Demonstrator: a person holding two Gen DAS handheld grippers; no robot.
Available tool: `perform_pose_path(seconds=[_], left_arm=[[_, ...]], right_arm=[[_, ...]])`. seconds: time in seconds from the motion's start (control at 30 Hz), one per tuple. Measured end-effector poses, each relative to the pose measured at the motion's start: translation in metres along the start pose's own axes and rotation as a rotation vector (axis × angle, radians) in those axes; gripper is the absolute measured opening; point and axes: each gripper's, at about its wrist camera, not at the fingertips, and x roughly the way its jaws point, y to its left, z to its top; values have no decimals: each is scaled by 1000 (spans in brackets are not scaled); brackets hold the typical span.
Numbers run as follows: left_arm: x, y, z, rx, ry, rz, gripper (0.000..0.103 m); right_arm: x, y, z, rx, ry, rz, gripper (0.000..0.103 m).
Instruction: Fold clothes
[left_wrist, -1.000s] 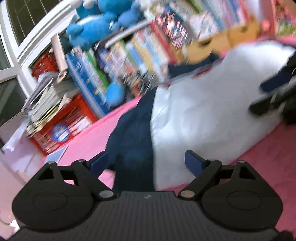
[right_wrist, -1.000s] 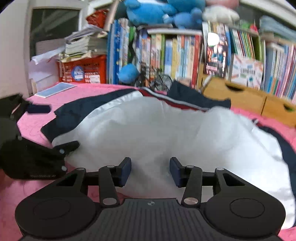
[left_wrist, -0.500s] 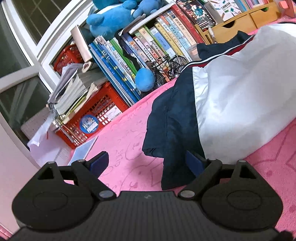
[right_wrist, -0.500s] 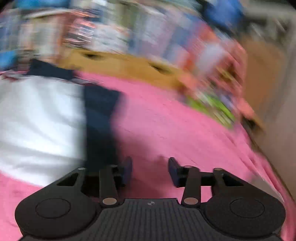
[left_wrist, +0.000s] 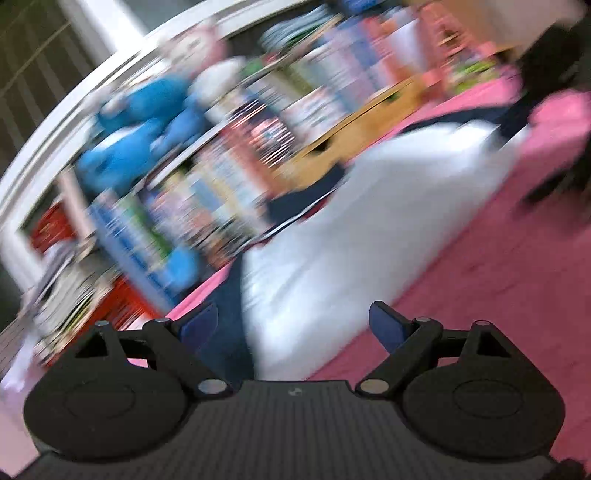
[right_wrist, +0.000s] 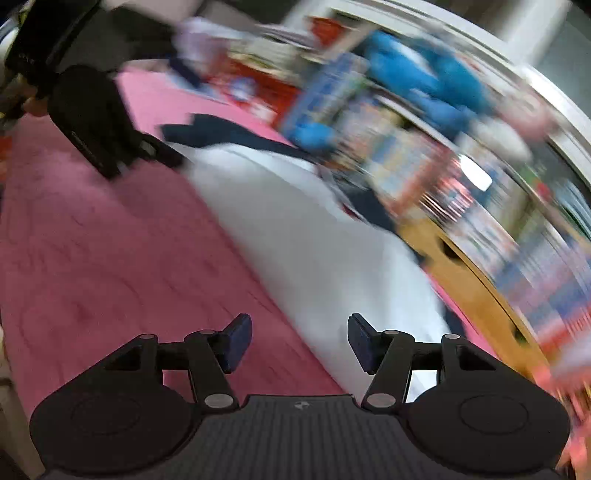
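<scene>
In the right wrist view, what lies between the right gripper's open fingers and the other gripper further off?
Bare pink bedcover on one side, the white-and-navy garment's edge on the other; nothing else between the right gripper, jaws opening, and the left gripper.

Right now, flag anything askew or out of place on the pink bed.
The white and navy jacket lies rumpled across the pink cover, its navy edge bunched rather than flat. Both views are badly blurred, so finer faults cannot be judged. Nothing looks spilled or damaged.

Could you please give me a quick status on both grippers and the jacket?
Left gripper open wide, empty. Right gripper opening, nothing gripped. White and navy jacket lying on the pink mat, unheld. Nothing in the way.
</scene>
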Motion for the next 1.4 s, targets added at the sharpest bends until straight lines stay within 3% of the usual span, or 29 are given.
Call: perform_pose_path(seconds=[0.1, 0.13, 0.17, 0.27, 0.37, 0.43, 0.53, 0.63, 0.77, 0.83, 0.9, 0.97, 1.0, 1.03, 1.2, 1.37, 1.4], left_arm=[[3, -21, 8, 93, -43, -45, 87], [6, -26, 9, 133, -56, -54, 85], [10, -31, 10, 172, -65, -62, 84], [25, -44, 11, 281, -77, -92, 83], [43, -54, 11, 367, -76, -112, 69], [54, -57, 14, 381, -65, -121, 45], [62, -45, 20, 342, -49, -163, 35], [65, -30, 24, 293, -42, -199, 34], [67, -13, 33, 204, -31, -214, 34], [64, -8, 36, 170, -29, -218, 35], [59, -6, 35, 189, -49, -217, 38], [50, -9, 31, 241, -84, -201, 52], [47, -13, 28, 283, -99, -209, 67], [45, -17, 25, 329, -114, -220, 71], [52, -47, 14, 565, -101, -241, 62], [75, -50, 28, 561, -48, -236, 46], [81, -49, 29, 551, -12, -245, 35]], right_arm=[[26, 7, 15, 14, -3, 14, 52], [35, 9, 20, 19, -4, 19, 43], [43, 10, 25, 30, -4, 24, 25], [47, -24, 33, 204, -25, 72, 25], [37, -45, 37, 294, -54, 67, 24], [24, -48, 36, 290, -91, 95, 24], [16, -37, 36, 96, -74, 93, 28], [17, -10, 30, -158, -12, 52, 42], [40, 21, 27, -321, 1, 34, 57], [54, 28, 31, -347, -23, -13, 56], [68, 26, 37, -328, -14, -43, 31], [72, 18, 39, -304, -28, -30, 28], [70, 16, 39, -306, -38, -32, 26], [67, 14, 40, -309, -48, -33, 26], [63, 4, 48, -355, -53, -15, 23], [68, -1, 55, -387, -34, 23, 23], [69, -1, 55, -389, -29, 31, 23]])
